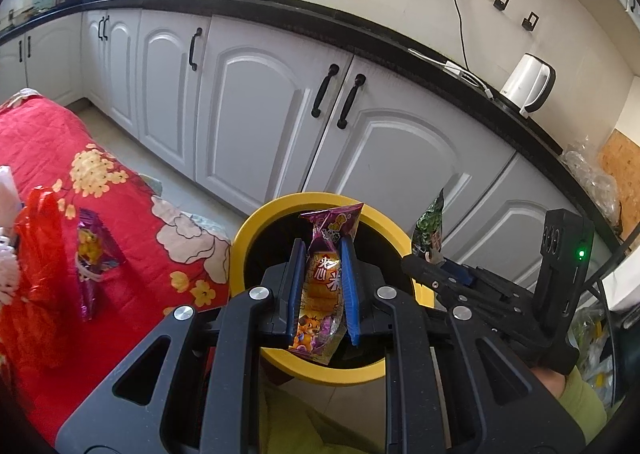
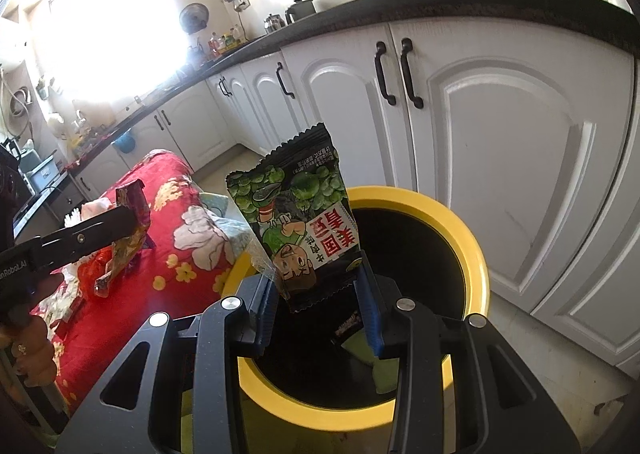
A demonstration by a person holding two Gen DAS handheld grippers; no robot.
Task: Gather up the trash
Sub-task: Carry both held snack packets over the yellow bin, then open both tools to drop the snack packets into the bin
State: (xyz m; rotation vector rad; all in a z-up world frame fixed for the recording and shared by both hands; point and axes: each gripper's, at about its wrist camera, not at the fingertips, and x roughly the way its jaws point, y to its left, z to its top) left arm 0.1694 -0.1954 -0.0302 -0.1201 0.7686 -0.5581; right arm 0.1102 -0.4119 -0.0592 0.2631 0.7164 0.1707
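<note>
Above the yellow-rimmed trash bin [image 1: 256, 222], a purple snack packet [image 1: 324, 286] is clamped upright by the left gripper [image 1: 322, 294], a green pea packet [image 2: 296, 222], long axis tilted left, by the right gripper [image 2: 316, 302].

A purple-and-orange foil snack packet [image 1: 322, 286], printed with a cartoon tiger and white characters on red, sits between the blue pads of the black left tool [image 1: 322, 286]. The black right tool [image 2: 318, 296], also blue-padded, carries a black plastic snack packet [image 2: 298, 222] patterned with green peas, a green-capped cartoon figure and a red-and-white label. Below both is a round bin with a bright yellow rim [image 2: 460, 222] and a black interior. A red quilted cloth [image 1: 132, 238] bears yellow blossoms and pale, white-pink flowers; on it lie a purple foil wrapper [image 1: 90, 254] and a crumpled red plastic bag [image 1: 36, 254]. White panelled cabinet doors [image 1: 256, 110] carry black handles beneath a black surface [image 1: 360, 42].
</note>
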